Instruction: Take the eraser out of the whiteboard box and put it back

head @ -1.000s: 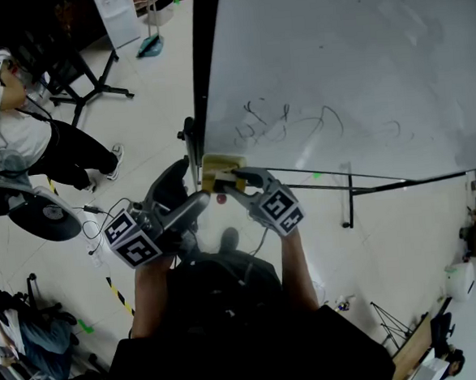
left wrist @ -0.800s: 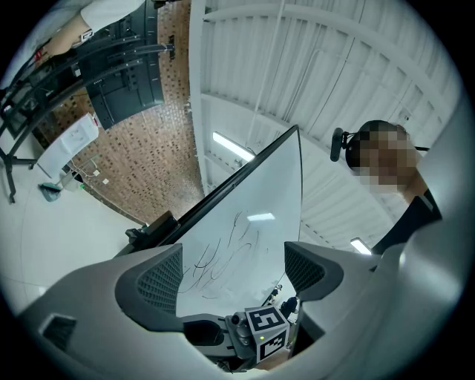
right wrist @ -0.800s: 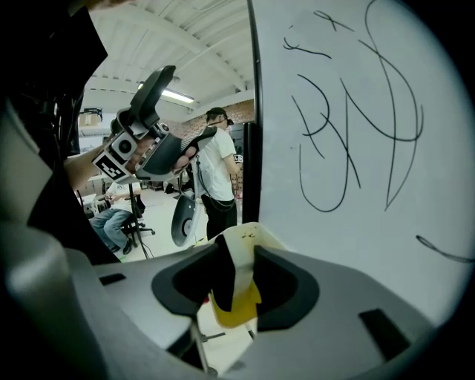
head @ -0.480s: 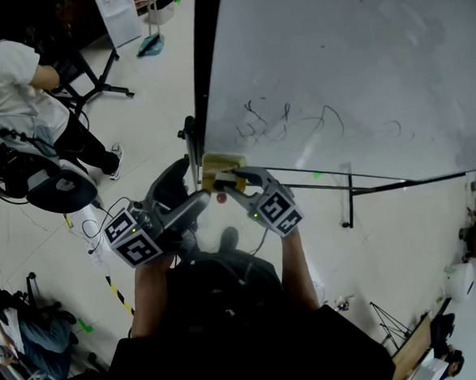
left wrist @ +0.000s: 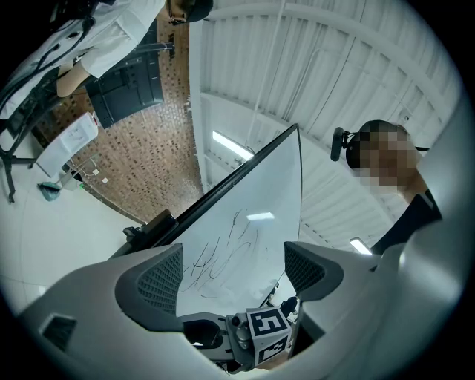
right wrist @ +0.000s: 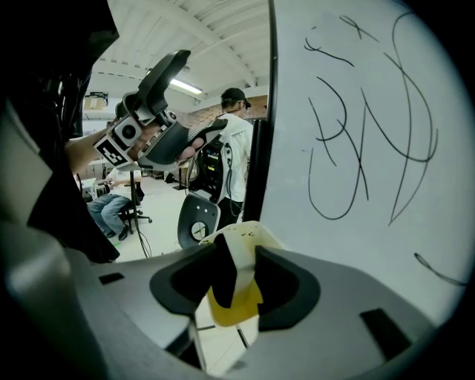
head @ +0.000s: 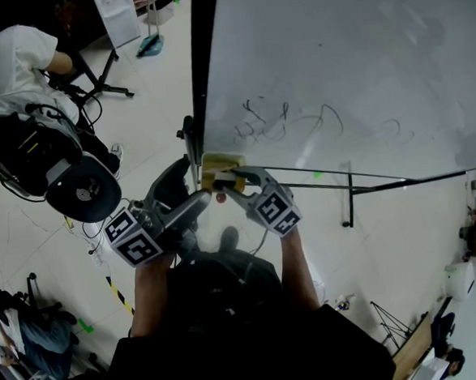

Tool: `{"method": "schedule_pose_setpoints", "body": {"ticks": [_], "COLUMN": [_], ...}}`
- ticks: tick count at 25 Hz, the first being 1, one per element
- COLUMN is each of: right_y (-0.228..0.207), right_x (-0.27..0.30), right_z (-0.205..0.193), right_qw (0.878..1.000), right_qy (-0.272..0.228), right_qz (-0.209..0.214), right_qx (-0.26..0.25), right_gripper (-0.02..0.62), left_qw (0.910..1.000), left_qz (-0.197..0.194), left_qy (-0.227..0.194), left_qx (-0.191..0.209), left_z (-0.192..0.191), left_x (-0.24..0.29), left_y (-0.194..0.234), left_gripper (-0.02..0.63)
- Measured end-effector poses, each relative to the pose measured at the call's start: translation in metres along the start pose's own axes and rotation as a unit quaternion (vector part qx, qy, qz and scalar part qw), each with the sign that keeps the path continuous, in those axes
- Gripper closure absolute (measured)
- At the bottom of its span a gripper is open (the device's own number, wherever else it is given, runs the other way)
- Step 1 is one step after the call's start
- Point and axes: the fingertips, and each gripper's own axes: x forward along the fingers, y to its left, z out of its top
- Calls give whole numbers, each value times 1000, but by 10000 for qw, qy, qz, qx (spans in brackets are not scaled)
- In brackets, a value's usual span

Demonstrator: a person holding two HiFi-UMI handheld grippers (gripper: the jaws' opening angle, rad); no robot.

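A big whiteboard [head: 335, 65] is seen filling the head view from 12 to 3 o'clock. Black scribbles [head: 286, 125] are drawn near its lower edge. The pale floor [head: 404, 238] is spread out below it. A second person in a white shirt [head: 13, 59] is seen at 10 o'clock, well apart from the board.

The left gripper [head: 185, 190] is held at 8 o'clock from the middle of the view and is tipped up toward the board. Its jaws are spread apart, and nothing is held between them.

The right gripper [right wrist: 236, 280] is held at 5 o'clock from the whiteboard box [head: 218, 164]. This pale yellow box is fixed at the board's 7 o'clock corner.

The eraser [right wrist: 223, 278] is found at the box, right between the right gripper's jaws. It is black on one side and white and yellow on the other. It is touched by both pads, so it is pinched, though these jaws have just been opening a little.
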Motion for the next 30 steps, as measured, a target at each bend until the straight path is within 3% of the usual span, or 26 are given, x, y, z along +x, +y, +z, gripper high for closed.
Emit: {"method": "schedule_pose_setpoints", "body": {"ticks": [17, 30], "right_y": [-1, 3], "right_x": [-4, 1], "right_z": [7, -1], "right_qw": [9998, 9987], "right_qy": [-119, 140], "right_qz": [-133, -251], "right_qx": [-106, -427], "right_gripper": [396, 383], "left_qw": [10000, 10000], "left_qz": [18, 47], "left_qy": [6, 28], "left_qx": [-24, -37], "left_z": [-1, -4], "left_x": [0, 0], "left_y": [1, 1], "left_gripper": [180, 179]}}
